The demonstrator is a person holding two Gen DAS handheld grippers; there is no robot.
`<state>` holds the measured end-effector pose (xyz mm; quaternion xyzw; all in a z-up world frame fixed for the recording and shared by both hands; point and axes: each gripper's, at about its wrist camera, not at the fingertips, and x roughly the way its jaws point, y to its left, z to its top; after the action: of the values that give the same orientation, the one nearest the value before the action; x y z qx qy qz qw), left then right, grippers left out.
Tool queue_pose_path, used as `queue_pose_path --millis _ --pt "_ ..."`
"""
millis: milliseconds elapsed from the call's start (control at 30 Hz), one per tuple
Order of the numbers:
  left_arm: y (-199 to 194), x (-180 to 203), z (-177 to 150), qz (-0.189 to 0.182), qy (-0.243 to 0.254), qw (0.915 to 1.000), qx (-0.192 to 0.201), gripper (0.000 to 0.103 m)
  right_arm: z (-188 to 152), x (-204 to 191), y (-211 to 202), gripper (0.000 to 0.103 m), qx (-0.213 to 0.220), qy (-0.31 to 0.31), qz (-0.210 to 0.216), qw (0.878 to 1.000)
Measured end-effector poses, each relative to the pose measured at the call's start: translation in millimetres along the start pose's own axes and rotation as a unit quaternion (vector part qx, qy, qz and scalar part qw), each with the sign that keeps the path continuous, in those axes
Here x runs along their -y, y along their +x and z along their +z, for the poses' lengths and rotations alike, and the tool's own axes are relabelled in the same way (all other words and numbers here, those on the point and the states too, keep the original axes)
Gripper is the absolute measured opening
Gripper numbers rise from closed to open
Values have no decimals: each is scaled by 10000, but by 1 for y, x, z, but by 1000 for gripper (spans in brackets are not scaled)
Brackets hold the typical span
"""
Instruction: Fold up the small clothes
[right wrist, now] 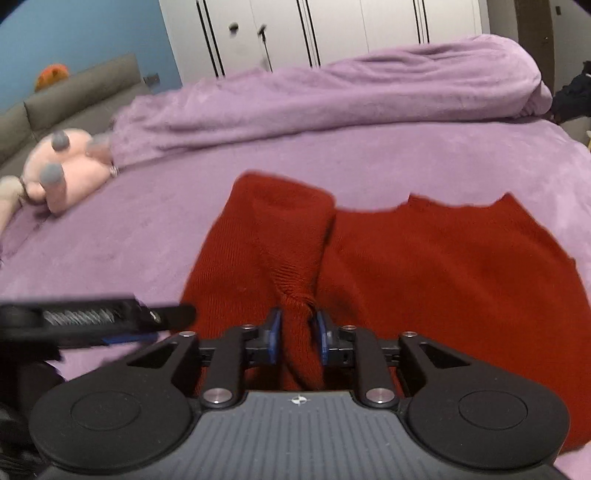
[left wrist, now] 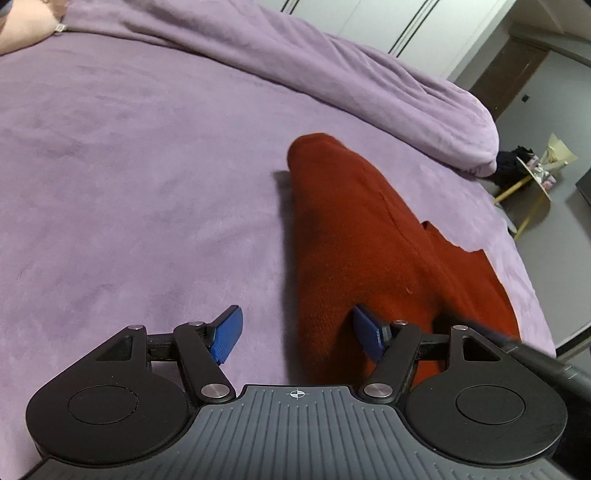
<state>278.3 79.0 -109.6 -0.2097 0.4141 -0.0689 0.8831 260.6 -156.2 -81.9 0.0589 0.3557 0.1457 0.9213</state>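
Red knitted garment (right wrist: 424, 266), a small ribbed piece of clothing, lies spread on the lilac plush bed cover (left wrist: 129, 184), and a bunched fold of it rises into the right gripper (right wrist: 297, 334). Its blue-padded jaws stand narrowly apart on either side of that twisted fold; the picture is too blurred to show whether the pads press on the knit or just flank it. The rest of the garment fans out flat beyond and to the right of the jaws, with a long sleeve-like part stretching away to the left.

In the left wrist view the left gripper (left wrist: 297, 334) hangs low over the garment's near edge with its jaws wide apart and nothing pinched between them: one blue pad (left wrist: 369, 338) lies against the red knit, the other (left wrist: 227, 334) over bare bed cover. In the right wrist view this gripper shows as a dark blur at the left edge.

Farther back, a rumpled lilac plush duvet (right wrist: 332, 96) runs across the bed. Beside its left end rests a pale pink plush toy (right wrist: 62, 166) with grey-tipped limbs. Beyond stand white wardrobe doors (right wrist: 332, 29).
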Motion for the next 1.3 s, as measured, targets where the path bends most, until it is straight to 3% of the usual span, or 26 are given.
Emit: queue_pose_path --millis 33,100,267,400,500,600,733,867,933,1000,1100,1167,1233,1300 --pt "0 -1 1 -7 -5 10000 -8 72 2 5 -5 47 149 60 45 9999" --pt "2 -1 0 -22 -23 10000 -34 72 7 15 -7 62 256 152 57 9995" --pt "3 5 0 50 65 10000 -11 72 12 48 24 62 -238 863 628 9940" --pt "5 6 0 115 97 9999 -23 74 16 53 47 41 -459 1211 995 9866" --pt "6 8 0 192 124 9997 -19 75 17 41 51 28 -442 949 964 9898" --pt "3 10 1 231 100 9997 -13 74 17 25 47 21 -348 537 756 9951" --pt "-25 20 -2 139 347 9992 142 74 27 -1 9 18 356 -244 270 9987" --pt "-47 39 -18 -159 735 9970 172 75 28 10 -45 17 1270 -299 -447 9904" --pt "-41 53 -28 -276 1025 9943 30 75 18 28 -56 18 1325 -212 -894 9869" --pt "-24 69 -37 -222 1261 9916 -182 75 4 51 -52 18 1073 -42 -1172 9873" --pt "-1 81 -42 -3 1375 9899 -336 77 -13 89 -35 22 343 622 -932 9931" --pt "5 80 -42 62 1265 9914 -336 79 -18 106 -41 32 312 1079 -595 9919" --pt "7 80 -40 66 1122 9929 -379 80 -20 118 -44 48 293 1382 -365 9893" --pt "7 83 -40 107 1136 9927 -386 79 -23 126 -40 49 168 1593 -140 9870"
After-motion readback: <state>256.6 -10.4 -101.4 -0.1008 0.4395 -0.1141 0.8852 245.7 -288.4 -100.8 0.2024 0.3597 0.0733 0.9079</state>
